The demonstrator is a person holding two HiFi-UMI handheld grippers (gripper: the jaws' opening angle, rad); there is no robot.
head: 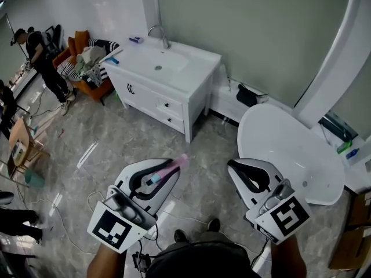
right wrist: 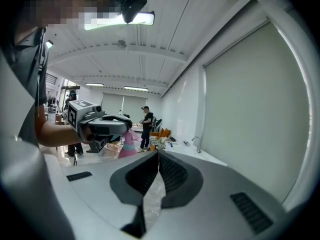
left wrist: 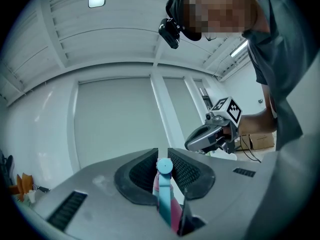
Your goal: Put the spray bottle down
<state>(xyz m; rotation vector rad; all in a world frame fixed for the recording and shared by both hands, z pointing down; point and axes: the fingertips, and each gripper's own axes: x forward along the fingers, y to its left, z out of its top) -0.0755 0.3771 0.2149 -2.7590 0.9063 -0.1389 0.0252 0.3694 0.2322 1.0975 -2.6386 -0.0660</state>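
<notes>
Clamping a pink-and-blue spray bottle (left wrist: 165, 196) between its two black pads, the left gripper (head: 155, 177) hangs in mid-air over a marble floor (head: 110, 138). The jaws stand only a narrow way apart, as wide as the bottle, and press on it from both sides. In the left gripper view the bottle lies along the gap, with a round blue part up at the jaw tips and pink showing beside it lower down. From the head view, a pink end sticks out past the tips and points up and right toward a white vanity (head: 174, 77). A blue patch sits back between the pads. The bottle touches nothing but the jaws (the floor lies well below it).

The right gripper (head: 248, 175) is held beside the left one, the two apart, near the rim of a white tub (head: 290, 149). Its jaws are drawn together, meeting at the tips, with nothing between them. The right gripper view looks across at the left gripper, where the bottle's pink body flares out beyond the jaws. Both marker cubes face the head camera, low in its view.

At the far left of the room a person (head: 43, 57) in dark clothes stands near an orange chair (head: 87, 83) heaped with fabric.
</notes>
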